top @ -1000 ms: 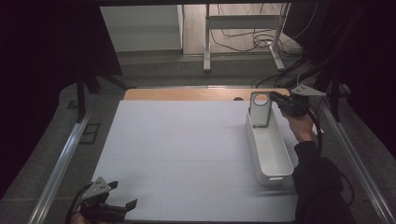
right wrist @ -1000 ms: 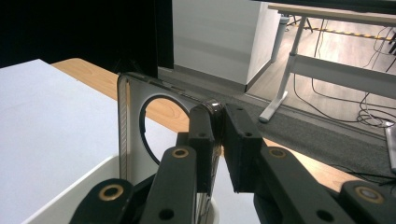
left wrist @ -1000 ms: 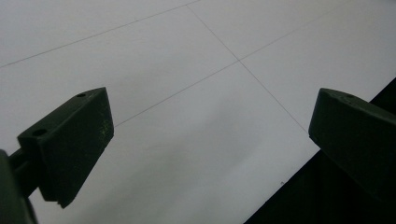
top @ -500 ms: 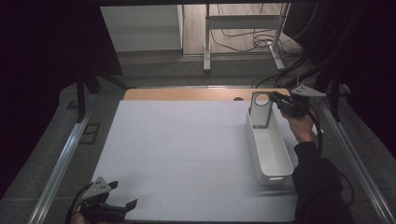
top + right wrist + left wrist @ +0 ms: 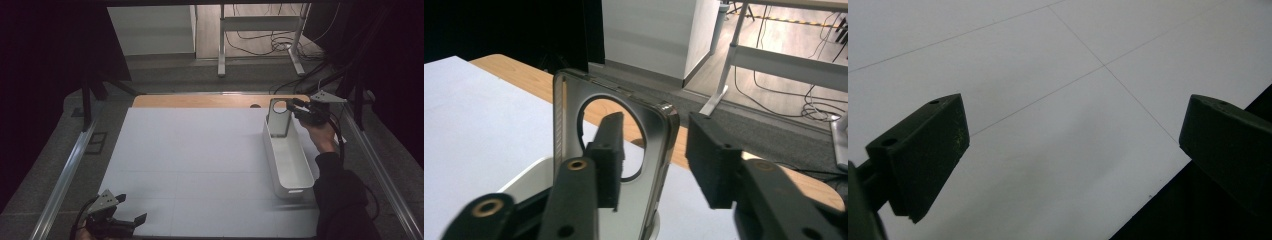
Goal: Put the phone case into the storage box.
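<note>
— Phone case (image 5: 279,118), one of them: it stands upright at the far end of the single white bin (image 5: 295,165), lower part hidden.
— The right gripper (image 5: 651,160)?
— Jaws have just been opening, straddling the case's edge, pads apart from it.
— The left gripper (image 5: 131,221)?
— Jaws wide open, nothing between, near table (image 5: 200,150) corner, partly cut off.

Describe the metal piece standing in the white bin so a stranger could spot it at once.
Start at the white sheet covering the table, then find the long white bin along its right edge. At the bin's far end, beside the right gripper, a metal plate stands upright; its shiny surface and large round hole mark it out.
</note>
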Demonstrator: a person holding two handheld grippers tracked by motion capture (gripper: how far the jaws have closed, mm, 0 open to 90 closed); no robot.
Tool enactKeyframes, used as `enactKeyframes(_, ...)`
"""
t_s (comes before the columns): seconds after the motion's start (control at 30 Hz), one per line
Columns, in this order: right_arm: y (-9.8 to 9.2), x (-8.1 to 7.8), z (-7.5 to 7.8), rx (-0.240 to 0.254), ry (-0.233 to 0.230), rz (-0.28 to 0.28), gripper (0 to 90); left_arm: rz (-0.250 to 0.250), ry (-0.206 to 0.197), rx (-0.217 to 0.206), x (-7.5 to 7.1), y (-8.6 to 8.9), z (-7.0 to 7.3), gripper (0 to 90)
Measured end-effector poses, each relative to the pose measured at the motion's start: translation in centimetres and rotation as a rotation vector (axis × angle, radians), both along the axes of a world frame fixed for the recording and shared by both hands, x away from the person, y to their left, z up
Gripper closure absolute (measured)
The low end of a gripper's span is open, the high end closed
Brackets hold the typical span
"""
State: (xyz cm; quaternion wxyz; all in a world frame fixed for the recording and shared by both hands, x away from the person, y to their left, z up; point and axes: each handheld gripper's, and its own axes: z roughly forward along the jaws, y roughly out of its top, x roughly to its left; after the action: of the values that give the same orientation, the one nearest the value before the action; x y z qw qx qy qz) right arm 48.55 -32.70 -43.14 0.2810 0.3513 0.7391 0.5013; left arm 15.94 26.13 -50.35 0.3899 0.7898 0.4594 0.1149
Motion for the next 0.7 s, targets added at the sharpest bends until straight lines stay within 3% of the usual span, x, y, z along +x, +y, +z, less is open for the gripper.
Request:
enactKeyframes(0.3,0.3,-1.0,0.8,-0.015,0.052,-0.022,39.0,0.003,0.001,-0.006,0.0,0.0,0.0,0.2)
enactKeyframes(0.7,0.6,-2.6,1.6,-0.024,0.13,-0.055,28.5,0.006,-0.001,-0.017,0.0,0.2,0.0,0.0)
